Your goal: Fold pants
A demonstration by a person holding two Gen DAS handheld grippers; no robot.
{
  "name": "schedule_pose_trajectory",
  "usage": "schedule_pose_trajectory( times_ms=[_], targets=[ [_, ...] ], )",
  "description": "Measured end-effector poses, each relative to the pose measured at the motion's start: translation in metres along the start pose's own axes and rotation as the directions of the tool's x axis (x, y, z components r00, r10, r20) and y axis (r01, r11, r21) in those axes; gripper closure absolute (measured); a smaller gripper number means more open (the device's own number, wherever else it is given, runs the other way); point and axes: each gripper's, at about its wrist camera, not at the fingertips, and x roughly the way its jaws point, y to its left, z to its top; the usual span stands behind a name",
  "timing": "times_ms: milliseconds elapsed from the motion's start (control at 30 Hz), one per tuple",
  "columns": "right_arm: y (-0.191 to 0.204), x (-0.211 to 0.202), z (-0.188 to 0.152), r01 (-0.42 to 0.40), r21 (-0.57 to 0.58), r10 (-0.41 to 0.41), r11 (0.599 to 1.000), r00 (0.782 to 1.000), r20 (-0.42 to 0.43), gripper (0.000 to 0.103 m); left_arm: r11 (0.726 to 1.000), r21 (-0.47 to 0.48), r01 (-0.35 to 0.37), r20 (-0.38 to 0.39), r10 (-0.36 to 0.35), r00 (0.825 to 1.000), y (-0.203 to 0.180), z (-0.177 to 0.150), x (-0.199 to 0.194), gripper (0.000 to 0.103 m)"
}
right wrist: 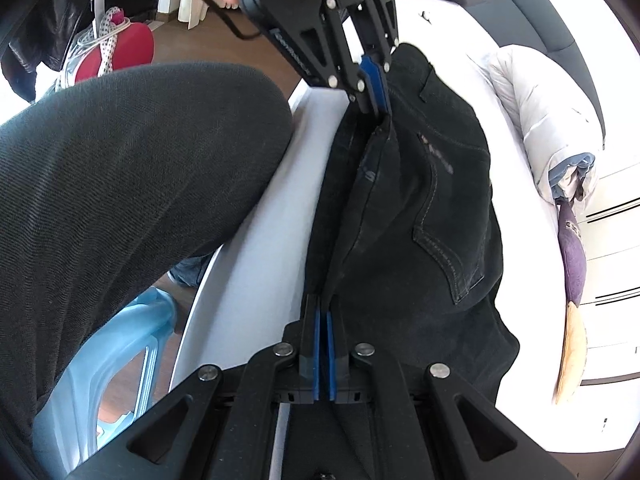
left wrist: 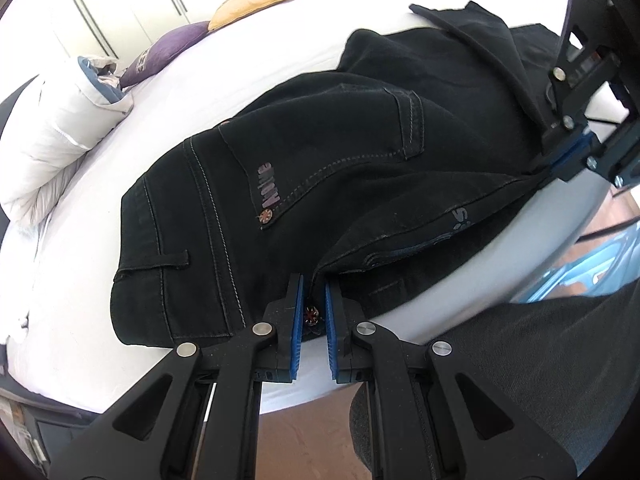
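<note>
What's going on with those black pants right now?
Left gripper and right gripper shut on black pants. Pants on white bed. Nothing in the way.

Two wrist cameras, each looking steeply down along its own fingers, close over the bed's edge

The left wrist view faces across the white bed point(left wrist: 100, 280) toward pillows and wardrobe, the right gripper point(left wrist: 560, 160) at its upper right; the right wrist view looks along the bed edge, the left gripper point(right wrist: 374, 92) at its top; both share the black pants point(left wrist: 320, 168) stretched between them.
</note>
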Motion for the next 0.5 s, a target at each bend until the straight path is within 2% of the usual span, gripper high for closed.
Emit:
schedule_pose_trajectory(
  times_ms=[133,267,400,500],
  targets=[
    [-0.004,0.007,-0.007,-0.008,0.038,0.008,0.999,1.000,0.006,0.099,1.000,0.019,-0.023,-0.015,0.023,1.000,-0.004,-0.004,0.001,0.088],
    [-0.007,0.010,-0.008,-0.007,0.069,0.007,0.998,1.000,0.001,0.099,1.000,0.016,-0.026,-0.080,0.027,0.996,0.000,-0.004,-0.003,0.074],
    [-0.002,0.011,-0.005,0.024,0.070,-0.023,0.997,1.000,-0.007,0.097,1.000,0.023,-0.017,-0.111,0.020,0.994,0.005,-0.002,-0.018,0.074],
    [0.000,0.010,-0.006,0.028,0.110,-0.028,0.994,1.000,0.000,0.097,0.998,-0.060,-0.031,-0.066,0.027,0.997,0.018,0.014,-0.032,0.074]
  ],
)
